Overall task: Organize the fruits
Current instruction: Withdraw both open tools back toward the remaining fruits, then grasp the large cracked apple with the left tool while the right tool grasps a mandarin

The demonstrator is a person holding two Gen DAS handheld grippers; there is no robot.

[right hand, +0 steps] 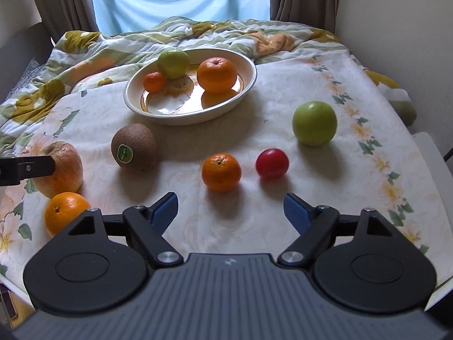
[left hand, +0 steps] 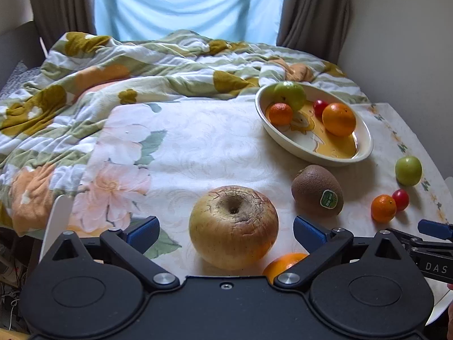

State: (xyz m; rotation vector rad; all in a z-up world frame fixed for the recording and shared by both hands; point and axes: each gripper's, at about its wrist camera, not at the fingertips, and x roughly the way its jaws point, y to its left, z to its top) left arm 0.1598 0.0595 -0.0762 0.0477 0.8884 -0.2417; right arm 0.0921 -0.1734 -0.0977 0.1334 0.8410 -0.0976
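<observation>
Fruit lies scattered over a floral tablecloth in the left wrist view. The left gripper has its blue-padded fingers spread wide, with a large wrinkled apple sitting between them; neither pad presses on it. Just below the apple, an orange peeks out, partly hidden by the gripper's body. To the right stands a kiwi bearing a green sticker. Farther right sit a small mandarin and a cherry tomato, touching or nearly so, with a green plum behind them. An oval ceramic dish at the far right holds a green fruit, a small mandarin, a red tomato and an orange. A crumpled flowered duvet fills the background. A blue tip of the right gripper shows at the right edge.

From the right wrist view, the right gripper also stands wide apart, empty, hovering over bare cloth. Just ahead of it lie the mandarin and the tomato, side by side but apart. The plum rests farther right, well clear. The kiwi is left of centre, and the apple and orange sit at the left edge, beside a finger of the left gripper. The dish lies beyond, near the duvet.
</observation>
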